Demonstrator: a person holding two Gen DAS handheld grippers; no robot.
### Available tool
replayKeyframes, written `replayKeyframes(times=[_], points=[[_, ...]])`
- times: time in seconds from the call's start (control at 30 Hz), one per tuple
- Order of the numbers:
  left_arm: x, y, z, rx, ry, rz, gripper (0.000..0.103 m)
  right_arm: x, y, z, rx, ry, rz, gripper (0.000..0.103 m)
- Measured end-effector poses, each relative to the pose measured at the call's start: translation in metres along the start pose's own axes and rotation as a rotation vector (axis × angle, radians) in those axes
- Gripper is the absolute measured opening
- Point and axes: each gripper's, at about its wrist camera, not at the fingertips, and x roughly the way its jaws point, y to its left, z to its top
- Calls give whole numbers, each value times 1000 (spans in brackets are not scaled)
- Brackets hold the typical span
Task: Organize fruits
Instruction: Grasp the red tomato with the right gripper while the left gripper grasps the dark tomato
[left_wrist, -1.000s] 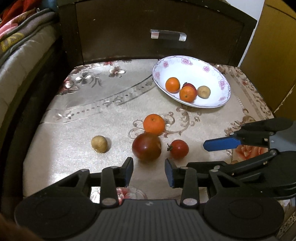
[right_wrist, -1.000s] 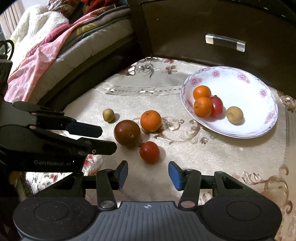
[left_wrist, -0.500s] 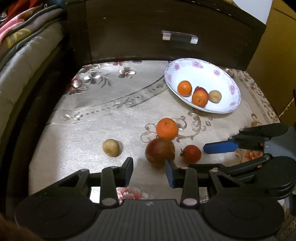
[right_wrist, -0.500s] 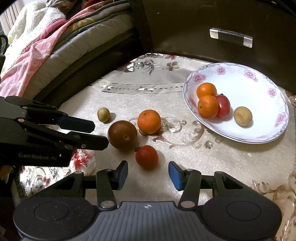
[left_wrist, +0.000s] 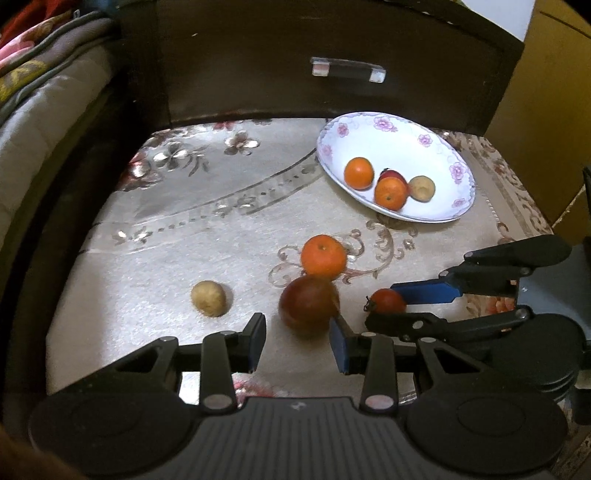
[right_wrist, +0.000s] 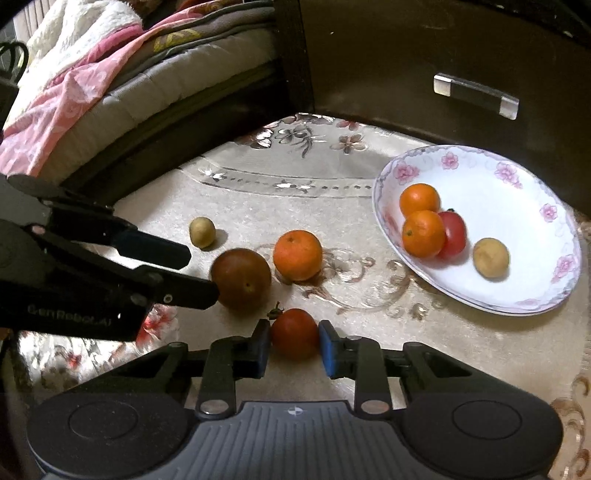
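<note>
On the flowered cloth lie an orange (left_wrist: 323, 256) (right_wrist: 297, 254), a dark red-brown fruit (left_wrist: 308, 301) (right_wrist: 242, 282), a small tan fruit (left_wrist: 208, 298) (right_wrist: 202, 232) and a red tomato (left_wrist: 386, 301) (right_wrist: 295, 332). My right gripper (right_wrist: 293, 343) (left_wrist: 402, 306) is closing, and its blue pads press both sides of the red tomato. My left gripper (left_wrist: 297, 338) (right_wrist: 199, 273) stands open just short of the dark fruit. The white flowered plate (left_wrist: 388, 147) (right_wrist: 498, 206) at the back right holds two oranges, a red tomato and a tan fruit.
A dark wooden drawer front with a metal handle (left_wrist: 347, 70) (right_wrist: 476, 94) rises behind the cloth. A bed with blankets (right_wrist: 92, 74) runs along the left. A yellow-brown cabinet (left_wrist: 546, 110) stands at the right.
My right gripper has moved forward over the red tomato and its fingers have come together on it. The left gripper has drawn slightly nearer the dark fruit and stays open.
</note>
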Motion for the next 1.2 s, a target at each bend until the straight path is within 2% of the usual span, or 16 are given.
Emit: replayKeyframes(times=[0.13, 0.23, 0.33, 0.6, 0.8, 0.97, 1.2], points=[[8, -5, 2, 8, -4, -12, 45, -9, -5, -4, 18, 1, -11, 22], [14, -9, 3, 22, -23, 10, 52, -17, -7, -8, 41, 1, -15, 22], [20, -7, 7, 1, -33, 19, 54, -24, -8, -14, 65, 6, -12, 22], [37, -5, 10, -7, -29, 56, 54, -31, -7, -20, 78, 10, -32, 22], [40, -4, 10, -5, -35, 65, 49, -39, -15, -28, 116, 9, -64, 22], [34, -10, 6, 3, -12, 26, 49, -47, -16, -37, 145, 18, -91, 22], [23, -49, -18, 136, 39, -62, 49, -60, -16, -49, 168, 30, -133, 22]])
